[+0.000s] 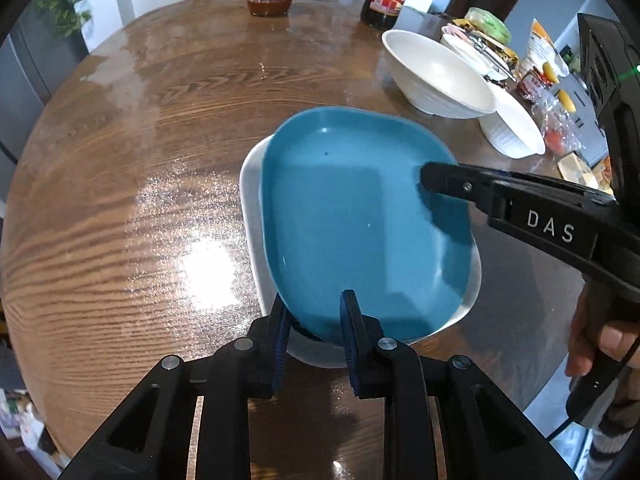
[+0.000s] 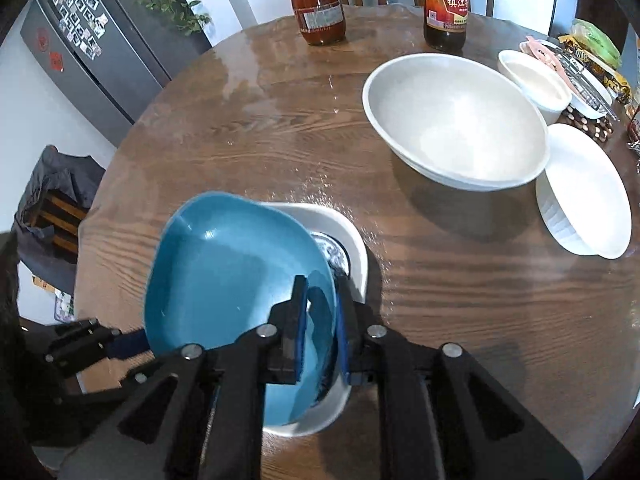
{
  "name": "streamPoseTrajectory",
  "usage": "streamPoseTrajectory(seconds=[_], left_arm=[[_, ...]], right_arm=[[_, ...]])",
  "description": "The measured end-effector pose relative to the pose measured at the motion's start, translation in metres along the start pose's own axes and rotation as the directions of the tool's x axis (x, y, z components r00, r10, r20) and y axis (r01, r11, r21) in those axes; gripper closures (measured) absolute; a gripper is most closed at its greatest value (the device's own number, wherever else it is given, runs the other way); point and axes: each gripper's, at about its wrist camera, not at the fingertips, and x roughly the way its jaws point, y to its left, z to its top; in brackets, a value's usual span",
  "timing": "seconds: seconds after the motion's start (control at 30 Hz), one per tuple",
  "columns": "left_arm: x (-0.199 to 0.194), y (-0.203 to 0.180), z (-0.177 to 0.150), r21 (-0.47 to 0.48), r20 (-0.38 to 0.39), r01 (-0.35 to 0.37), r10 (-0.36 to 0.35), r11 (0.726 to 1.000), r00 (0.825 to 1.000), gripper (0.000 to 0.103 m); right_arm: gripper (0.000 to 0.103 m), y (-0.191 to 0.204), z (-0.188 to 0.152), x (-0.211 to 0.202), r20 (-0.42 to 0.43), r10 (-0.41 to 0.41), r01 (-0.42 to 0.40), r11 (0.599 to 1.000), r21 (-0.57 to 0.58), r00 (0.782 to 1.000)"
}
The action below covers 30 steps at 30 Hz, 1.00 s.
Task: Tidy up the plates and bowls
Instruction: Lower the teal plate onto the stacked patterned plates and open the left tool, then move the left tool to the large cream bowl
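Note:
A blue square plate point(image 1: 360, 216) lies tilted over a white square plate point(image 1: 252, 216) on the round wooden table point(image 1: 140, 140). My left gripper point(image 1: 316, 320) is shut on the blue plate's near rim. My right gripper point(image 2: 322, 320) is shut on the blue plate's point(image 2: 232, 272) right rim, and it also shows in the left wrist view point(image 1: 424, 178). The white plate point(image 2: 344, 232) has a dark patterned centre partly showing beneath. Three white bowls stand at the right: a large one point(image 2: 456, 120), a ribbed one point(image 2: 584, 192) and a small one point(image 2: 536, 80).
A red sauce bottle point(image 2: 320, 4) and a dark vinegar bottle point(image 2: 446, 4) stand at the table's far edge. Food packets and a dish with tongs point(image 2: 588, 76) crowd the far right. Chairs stand behind the table, a grey fridge point(image 2: 88, 40) at left.

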Motion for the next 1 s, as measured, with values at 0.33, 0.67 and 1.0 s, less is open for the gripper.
streamPoseTrajectory(seconds=[0.33,0.67,1.0], left_arm=[[-0.046,0.006,0.000,0.016,0.141,-0.028,0.025,0.999,0.990,0.012],[-0.052,-0.009,0.033,0.062,0.210,-0.139,0.123,0.988,0.970,0.011],[-0.058,-0.042,0.058,0.140,0.269,-0.176,0.133,0.974,0.954,0.009]], right_arm=[[0.034,-0.023,0.003,-0.050,0.147,-0.041,0.031,0.997,0.069,0.988],[0.020,-0.055,-0.016,-0.082,0.198,-0.082,0.042,0.979,0.199,0.977],[0.019,-0.081,-0.028,-0.103,0.237,-0.117,0.044,0.956,0.291,0.965]])
